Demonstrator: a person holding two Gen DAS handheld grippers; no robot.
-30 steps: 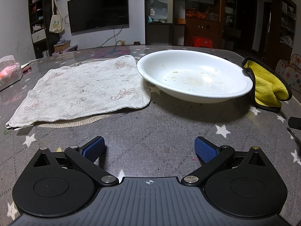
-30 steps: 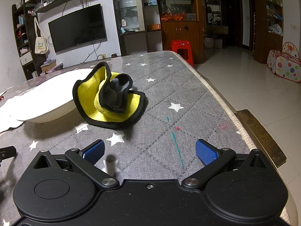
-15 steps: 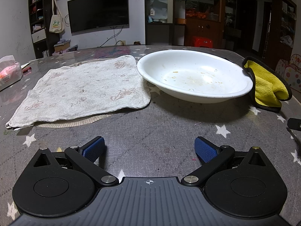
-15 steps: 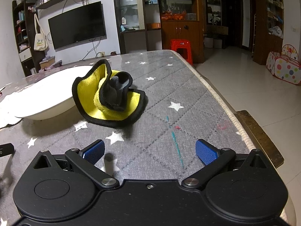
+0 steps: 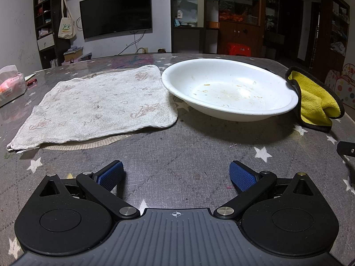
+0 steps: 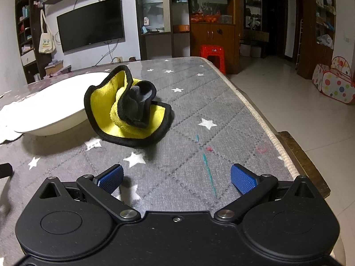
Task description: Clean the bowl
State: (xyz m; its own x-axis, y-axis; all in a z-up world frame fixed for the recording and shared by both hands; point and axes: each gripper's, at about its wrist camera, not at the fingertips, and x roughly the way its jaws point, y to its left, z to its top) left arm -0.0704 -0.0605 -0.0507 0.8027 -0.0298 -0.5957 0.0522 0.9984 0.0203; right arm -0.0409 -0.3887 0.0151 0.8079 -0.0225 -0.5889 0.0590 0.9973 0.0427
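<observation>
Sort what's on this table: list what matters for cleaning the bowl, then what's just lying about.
For the job:
white bowl, crumbs and smears inside
yellow cloth, crumpled beside the bowl
left claw, open
right claw, open

Lying about:
white towel, spread flat
tissue pack

A: What's cut off?
B: The pink tissue pack (image 5: 10, 84) at the left edge. The bowl (image 6: 46, 108) too, in the right wrist view.
A: And hidden?
B: The yellow cloth (image 5: 315, 97), partly behind the bowl.
</observation>
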